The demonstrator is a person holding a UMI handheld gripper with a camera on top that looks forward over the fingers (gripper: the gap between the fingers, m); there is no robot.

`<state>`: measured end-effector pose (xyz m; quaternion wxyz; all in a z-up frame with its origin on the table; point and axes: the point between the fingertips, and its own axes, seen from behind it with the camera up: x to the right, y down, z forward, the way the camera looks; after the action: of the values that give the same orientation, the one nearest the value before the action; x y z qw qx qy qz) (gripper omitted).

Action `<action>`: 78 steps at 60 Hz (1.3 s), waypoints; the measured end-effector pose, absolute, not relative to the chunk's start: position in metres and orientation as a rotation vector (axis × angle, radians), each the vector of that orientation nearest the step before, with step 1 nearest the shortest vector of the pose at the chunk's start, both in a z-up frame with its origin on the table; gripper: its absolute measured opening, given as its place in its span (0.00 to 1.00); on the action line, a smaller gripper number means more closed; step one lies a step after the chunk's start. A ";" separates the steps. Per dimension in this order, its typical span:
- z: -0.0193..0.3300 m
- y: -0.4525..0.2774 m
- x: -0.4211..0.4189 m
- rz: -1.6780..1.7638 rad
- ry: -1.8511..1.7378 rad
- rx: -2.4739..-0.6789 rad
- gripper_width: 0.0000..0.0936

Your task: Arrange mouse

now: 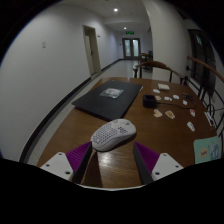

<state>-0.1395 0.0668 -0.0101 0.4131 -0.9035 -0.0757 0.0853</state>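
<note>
A white computer mouse (113, 133) lies on the brown wooden table (135, 112), just ahead of my gripper (113, 160) and centred between the finger lines. The purple pads (76, 156) stand wide apart, one at each side, with bare table between them. Neither pad touches the mouse. A dark mouse mat (108, 99) lies beyond the mouse, further along the table, with a small white paper (112, 93) on it.
Several small white items (168, 112) and a small dark object (150, 101) lie to the right of the mat. A pale card (207, 151) lies at the near right. A chair (152, 68) stands at the table's far end. A corridor with doors lies beyond.
</note>
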 end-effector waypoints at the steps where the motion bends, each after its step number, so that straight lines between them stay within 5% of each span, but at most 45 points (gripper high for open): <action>1: -0.009 0.068 -0.140 0.213 -0.192 -2.266 0.90; 30: -0.014 0.126 -0.132 0.016 0.100 -2.319 0.91; 55: -0.017 0.087 -0.102 0.117 0.023 -2.361 0.82; 73: -0.024 0.106 -0.108 0.004 -0.036 -2.347 0.88; 77: -0.022 0.113 -0.104 0.002 -0.014 -2.311 0.57; 78: -0.023 0.113 -0.104 0.013 -0.003 -2.309 0.55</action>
<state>-0.1041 0.1128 -0.0231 0.4042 -0.9146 -0.0012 0.0053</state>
